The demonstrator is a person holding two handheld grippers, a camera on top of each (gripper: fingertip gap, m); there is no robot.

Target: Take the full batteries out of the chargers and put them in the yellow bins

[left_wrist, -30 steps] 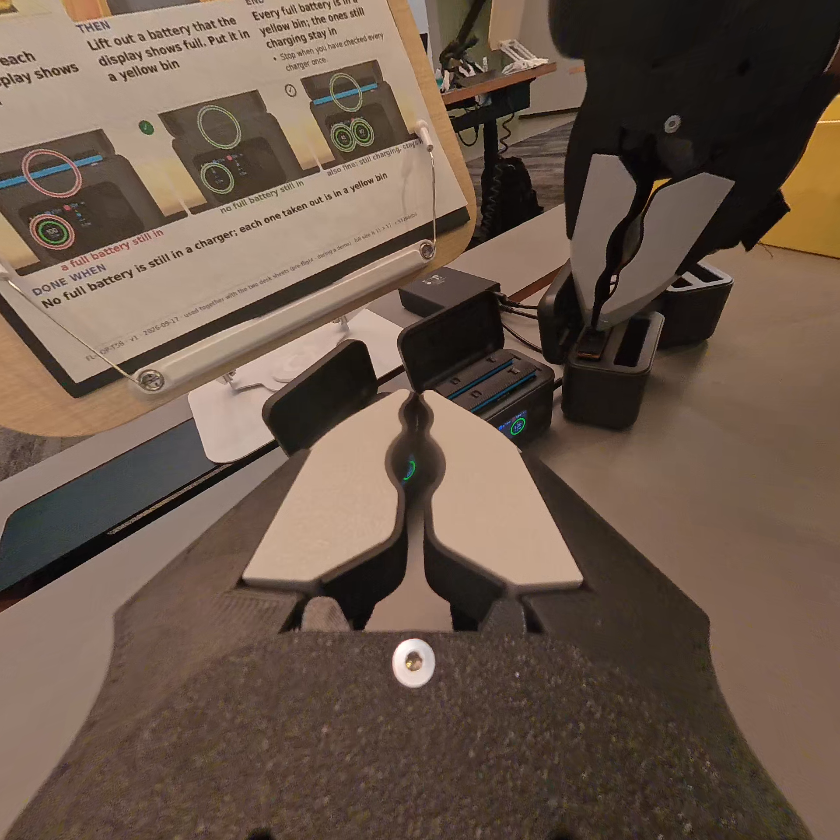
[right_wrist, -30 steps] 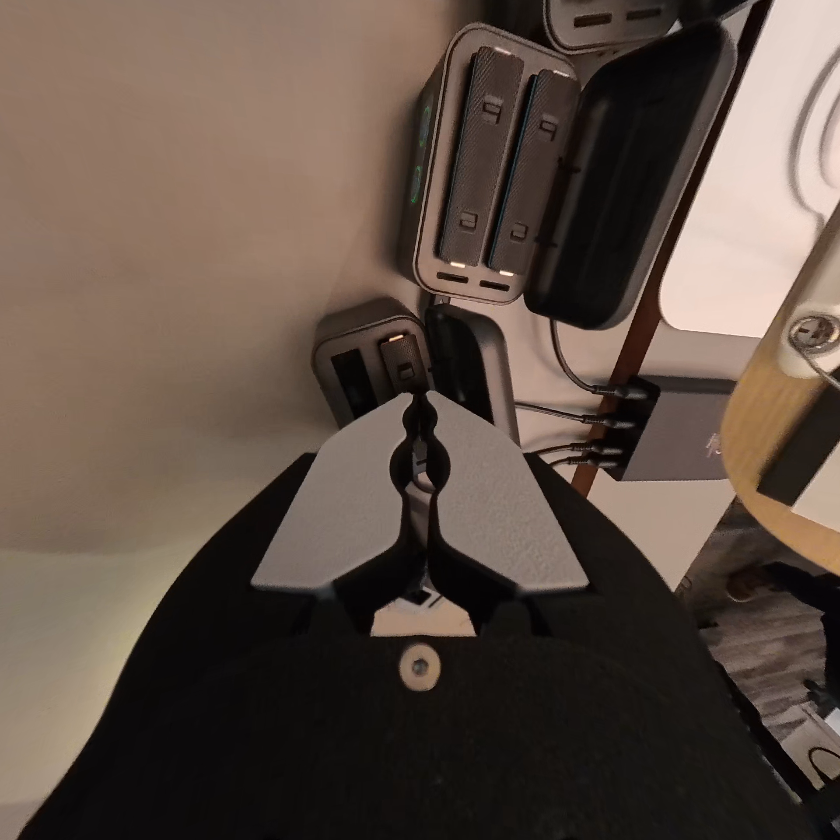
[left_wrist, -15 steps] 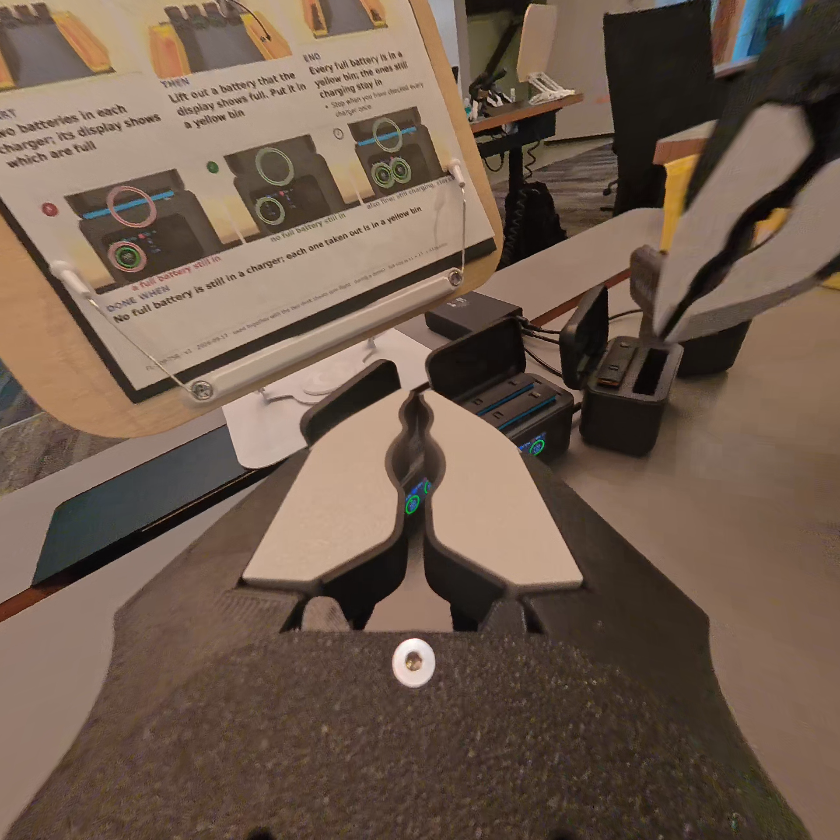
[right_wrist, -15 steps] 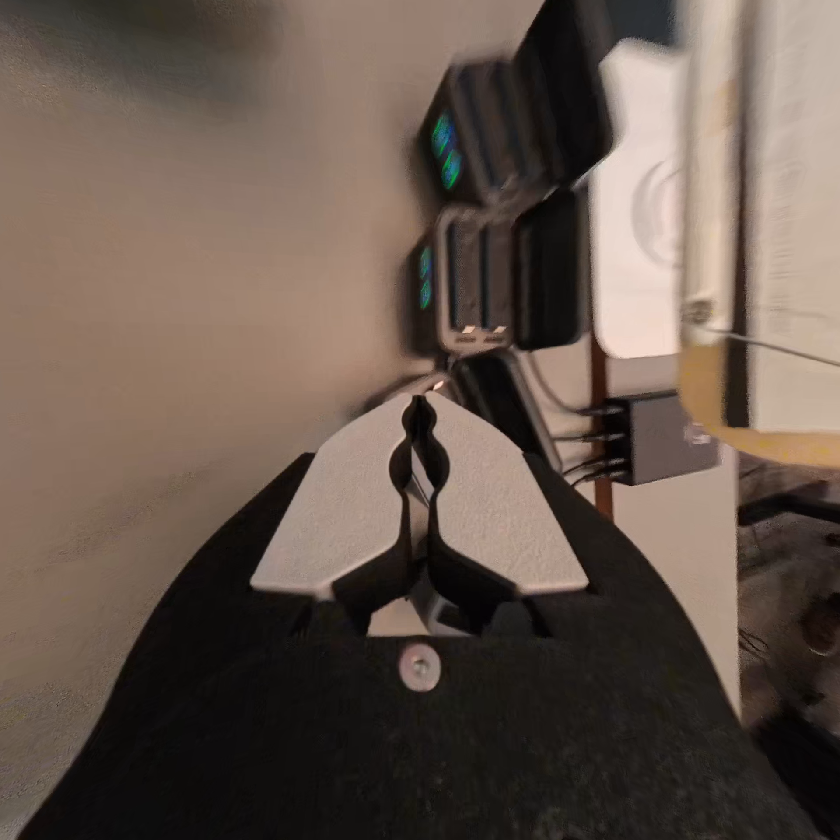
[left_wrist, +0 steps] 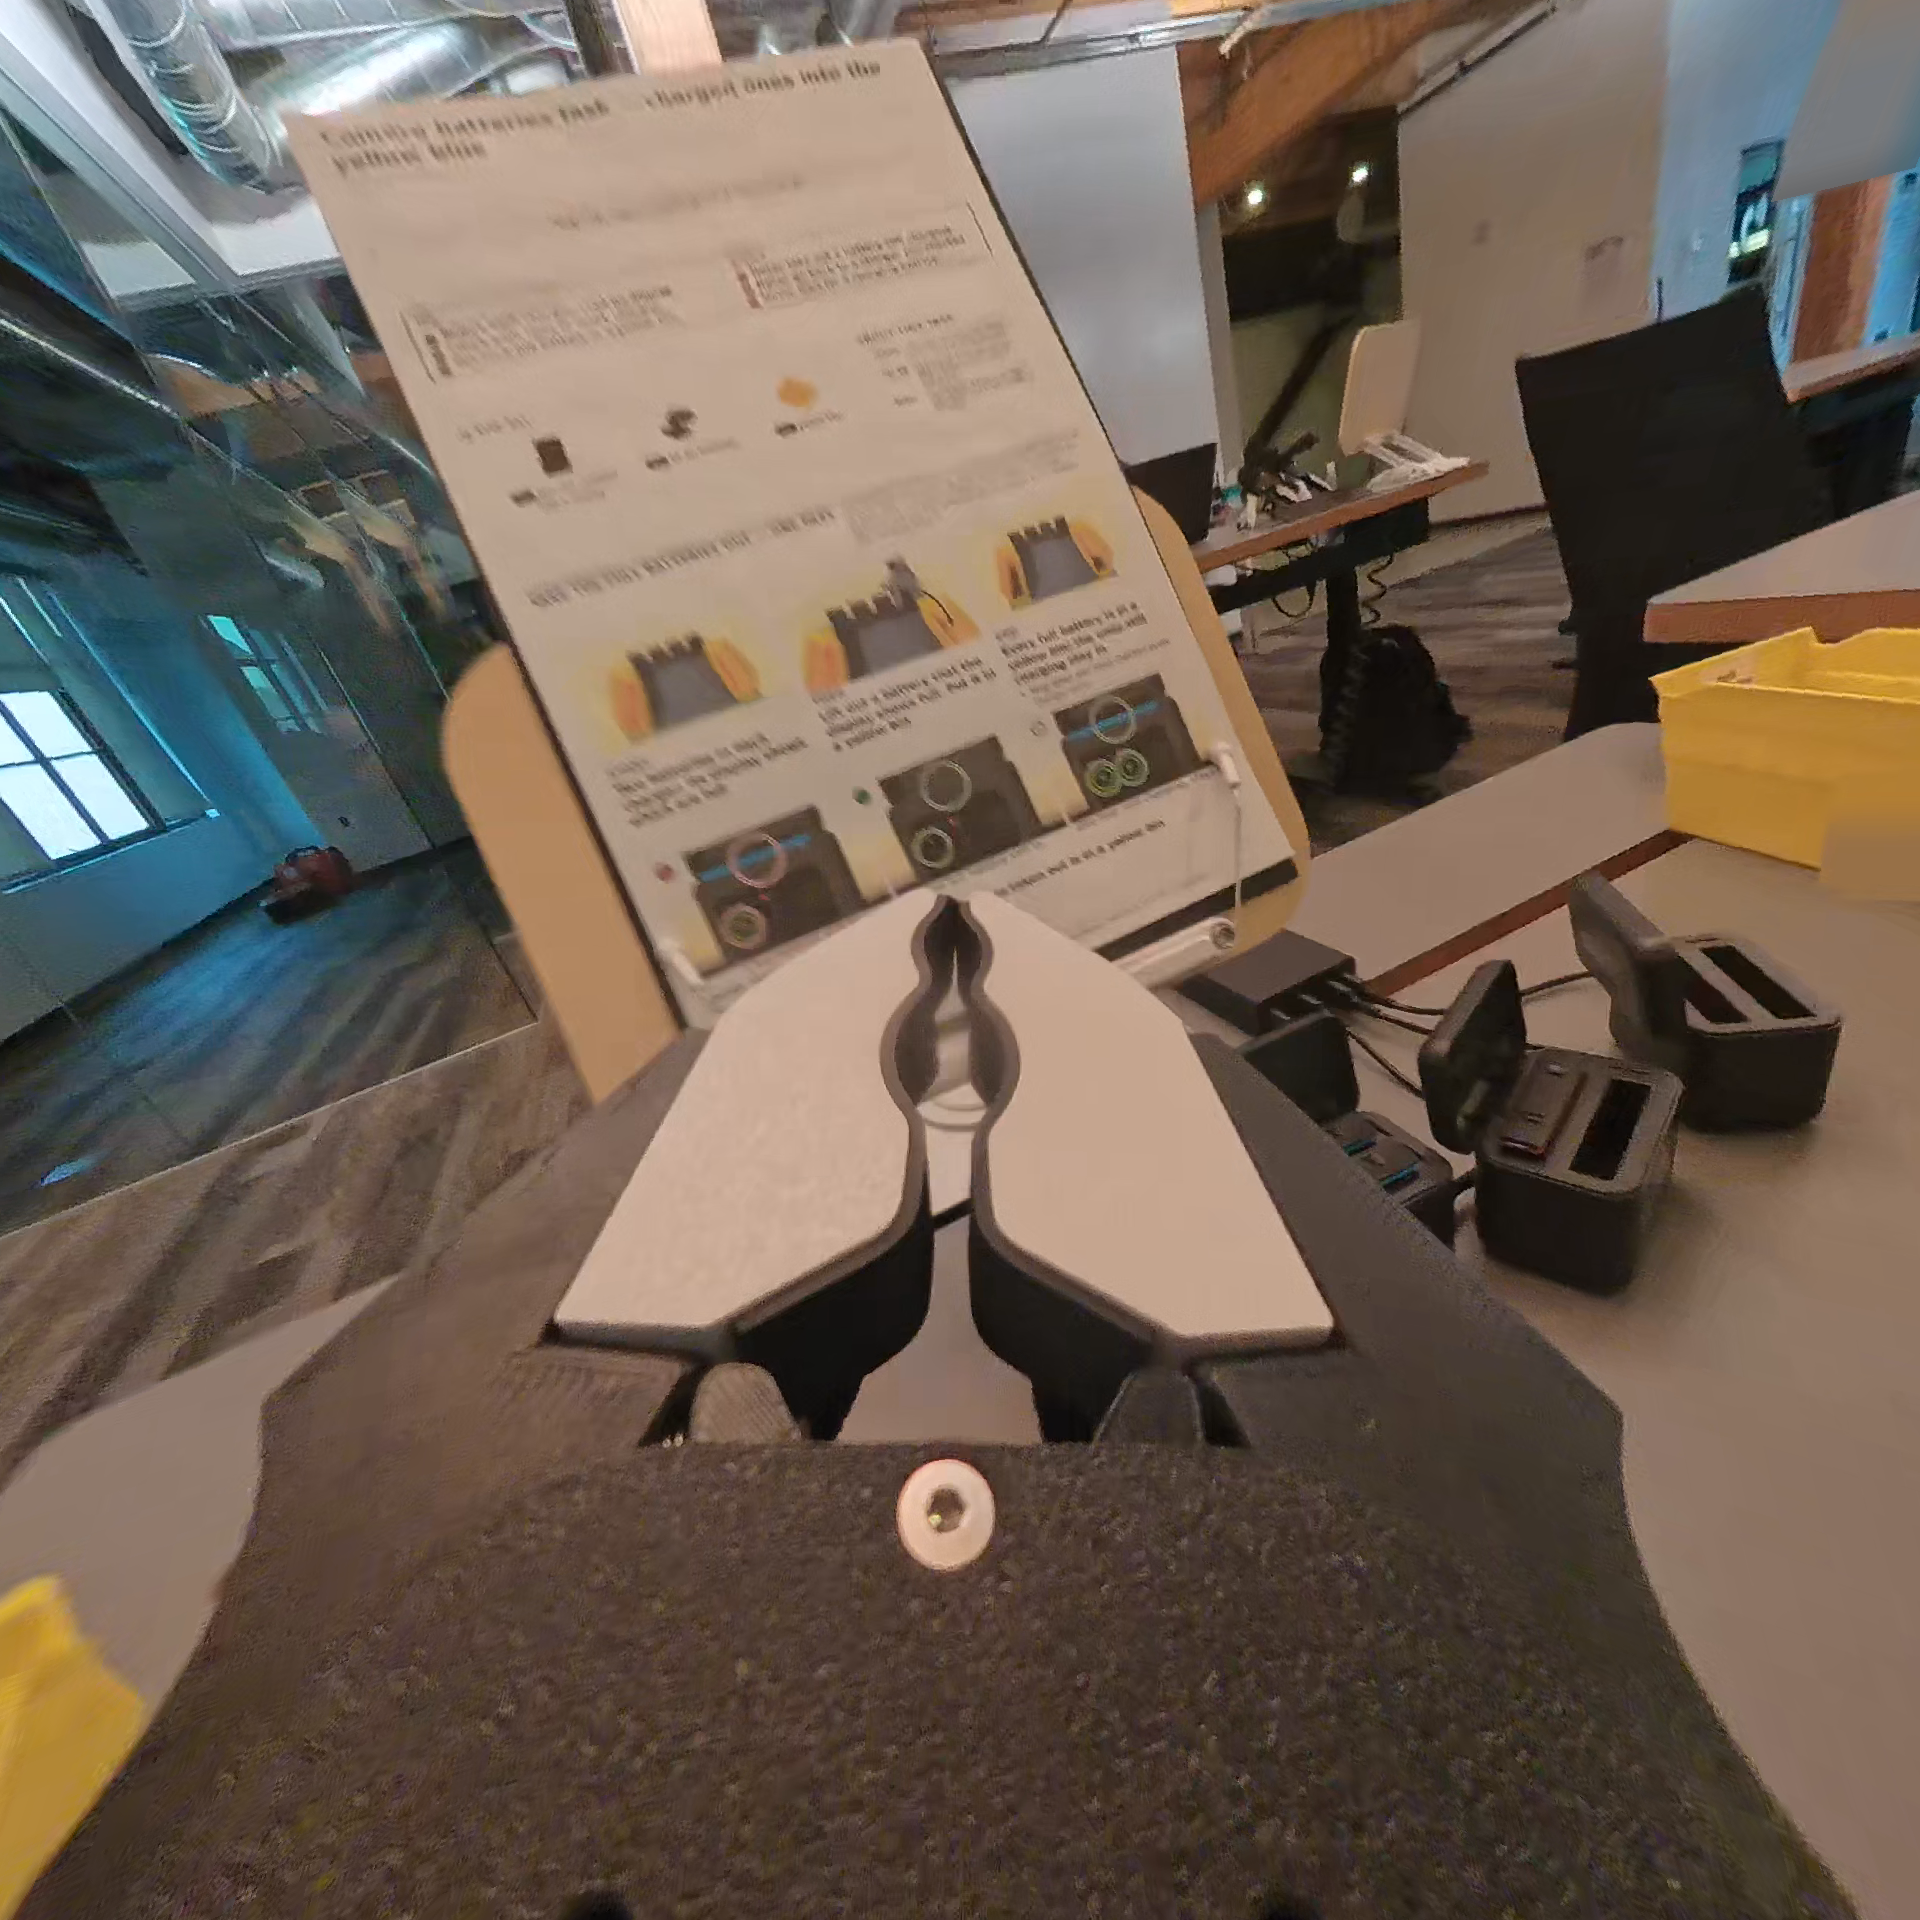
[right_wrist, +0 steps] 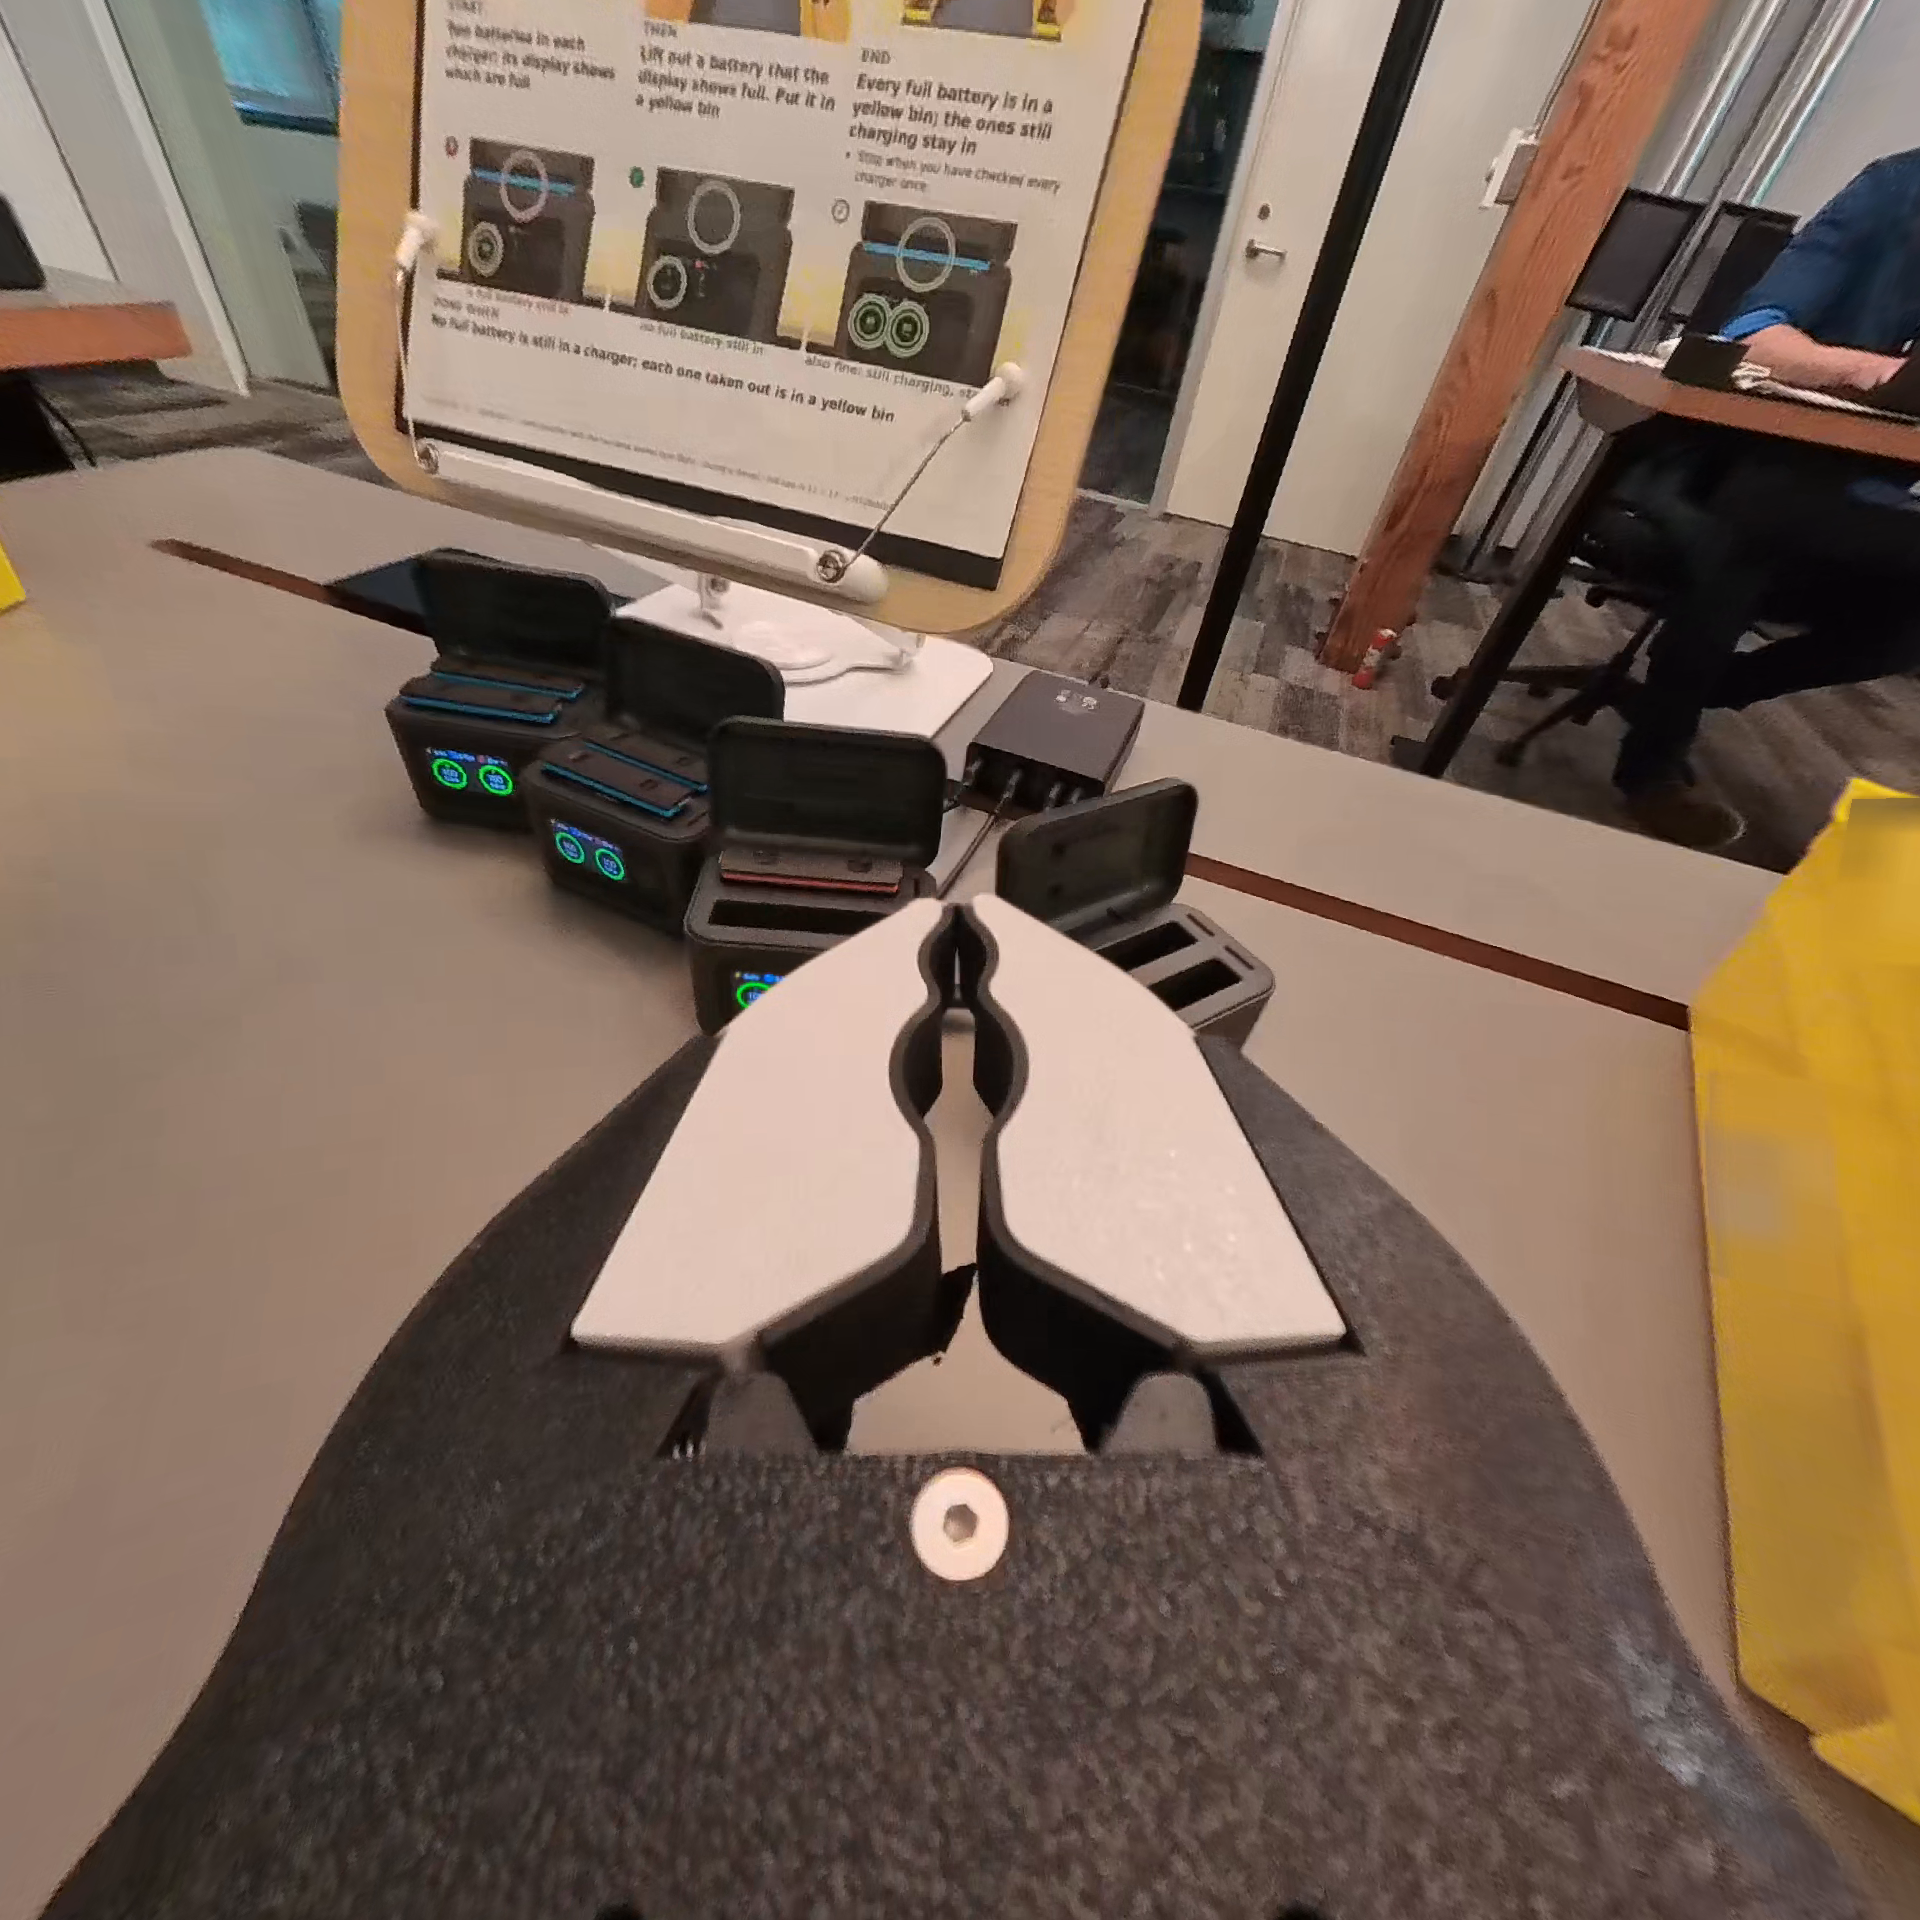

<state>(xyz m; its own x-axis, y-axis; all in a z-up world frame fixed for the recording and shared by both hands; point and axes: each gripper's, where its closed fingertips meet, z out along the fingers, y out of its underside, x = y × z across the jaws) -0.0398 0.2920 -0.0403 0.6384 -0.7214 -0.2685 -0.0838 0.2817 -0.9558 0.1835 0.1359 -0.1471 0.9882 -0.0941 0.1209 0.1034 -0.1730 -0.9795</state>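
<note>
At my twelve o'clock, four chargers (right_wrist: 821, 862) line the desk (right_wrist: 260, 1091) edge; bare desk lies at nine, yellow bin (right_wrist: 1808, 1299) at three. My right gripper (right_wrist: 958, 920), closed, no longer holds the battery; left gripper (left_wrist: 952, 914) is closed, empty.

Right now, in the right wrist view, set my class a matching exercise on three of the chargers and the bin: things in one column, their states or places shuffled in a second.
Things
1. leftmost charger
2. third charger from the left
3. rightmost charger
4. yellow bin

States or places
A. both slots empty
B. at the right edge of the view
C. two blue-edged batteries seated
D. one red-edged battery, one empty slot

Pairs: 1-C; 2-D; 3-A; 4-B
</note>
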